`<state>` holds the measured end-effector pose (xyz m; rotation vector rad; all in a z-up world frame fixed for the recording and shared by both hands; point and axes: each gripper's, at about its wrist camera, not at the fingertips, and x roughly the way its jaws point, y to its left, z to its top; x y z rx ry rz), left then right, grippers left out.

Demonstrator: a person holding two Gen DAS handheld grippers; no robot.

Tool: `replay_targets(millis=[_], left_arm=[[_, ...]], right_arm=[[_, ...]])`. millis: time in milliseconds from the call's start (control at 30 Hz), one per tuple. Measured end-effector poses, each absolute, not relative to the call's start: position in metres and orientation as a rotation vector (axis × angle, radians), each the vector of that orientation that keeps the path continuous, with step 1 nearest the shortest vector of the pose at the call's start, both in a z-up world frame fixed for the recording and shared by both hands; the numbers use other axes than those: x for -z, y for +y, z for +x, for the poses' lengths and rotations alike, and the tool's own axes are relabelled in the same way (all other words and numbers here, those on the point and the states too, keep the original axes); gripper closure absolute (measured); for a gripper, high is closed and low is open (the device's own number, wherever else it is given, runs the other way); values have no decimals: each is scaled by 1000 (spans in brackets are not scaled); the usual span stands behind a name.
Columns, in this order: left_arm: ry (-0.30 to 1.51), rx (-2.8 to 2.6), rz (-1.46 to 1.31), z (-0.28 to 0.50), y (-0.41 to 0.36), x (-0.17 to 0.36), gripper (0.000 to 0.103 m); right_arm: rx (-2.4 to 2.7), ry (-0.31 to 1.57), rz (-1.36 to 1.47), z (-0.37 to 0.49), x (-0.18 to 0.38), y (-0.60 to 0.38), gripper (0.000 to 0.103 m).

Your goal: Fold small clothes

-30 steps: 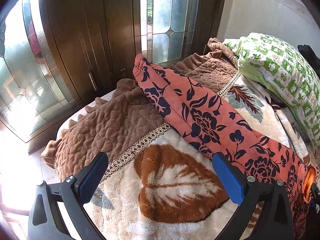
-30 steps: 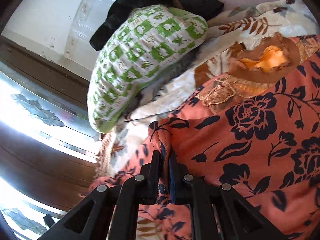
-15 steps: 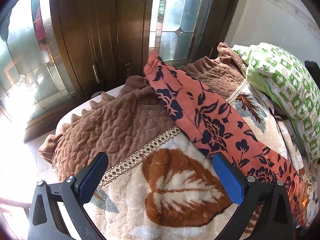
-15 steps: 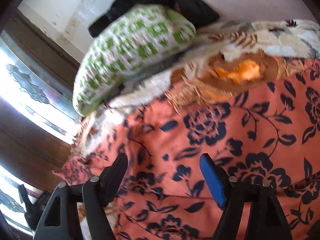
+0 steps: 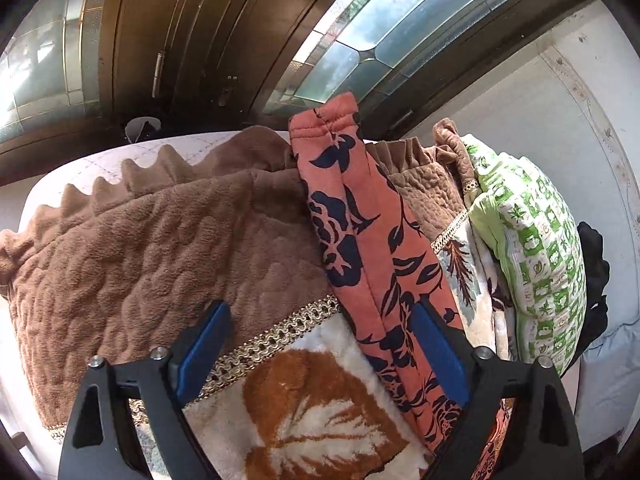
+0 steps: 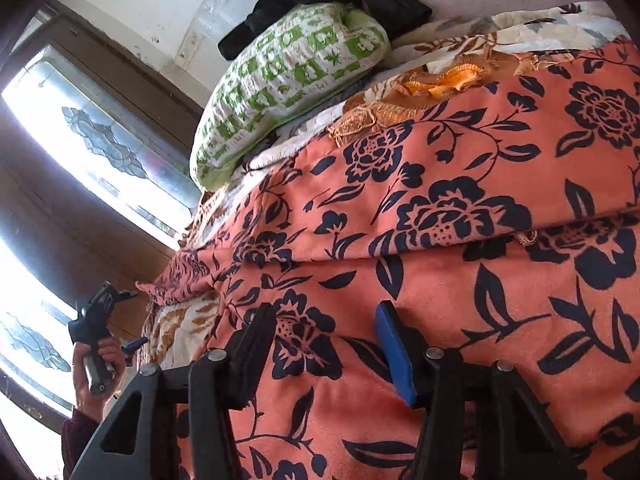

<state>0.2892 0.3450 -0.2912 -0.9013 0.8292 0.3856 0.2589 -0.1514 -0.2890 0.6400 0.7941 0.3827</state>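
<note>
The bed (image 5: 132, 248) gives open room on the brown quilted part of the blanket (image 5: 152, 240), left of the garment (image 5: 360, 240): nothing lies on it up to its scalloped edge. The leaf-patterned part near the left hand-held gripper (image 5: 320, 356) is bare too. On the right the way is closed: a green pillow (image 5: 532, 248) stands on edge close beside the garment, with a dark bundle (image 5: 596, 272) behind it against the wall (image 5: 540, 100). Beyond the bed, the wooden door (image 5: 192, 32) and glass panels (image 5: 380, 40) stand near its far edge. In the right wrist view the garment (image 6: 440, 240) covers the bed ahead of the right hand-held gripper (image 6: 326, 340), and the pillow (image 6: 288, 80) blocks the far side.
</note>
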Motion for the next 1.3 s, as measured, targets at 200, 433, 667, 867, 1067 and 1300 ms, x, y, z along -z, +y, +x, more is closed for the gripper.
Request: replay_targets(millis=[200, 433, 667, 867, 1067, 1300], left_arm=[[866, -411, -939, 314, 356, 299, 30], [901, -469, -1013, 330, 363, 299, 14], [893, -474, -886, 342, 355, 299, 97], [741, -376, -725, 336, 316, 242, 98], [664, -102, -495, 337, 194, 165, 98], [678, 220, -226, 327, 0, 143, 98]], right_arm=[[-368, 782, 618, 262, 290, -148, 49], [-390, 755, 655, 260, 294, -154, 49], [-400, 747, 672, 259, 295, -156, 50], [-389, 762, 714, 257, 290, -162, 52], [-369, 667, 685, 218, 237, -213, 52], [-185, 474, 737, 167, 194, -336, 49]])
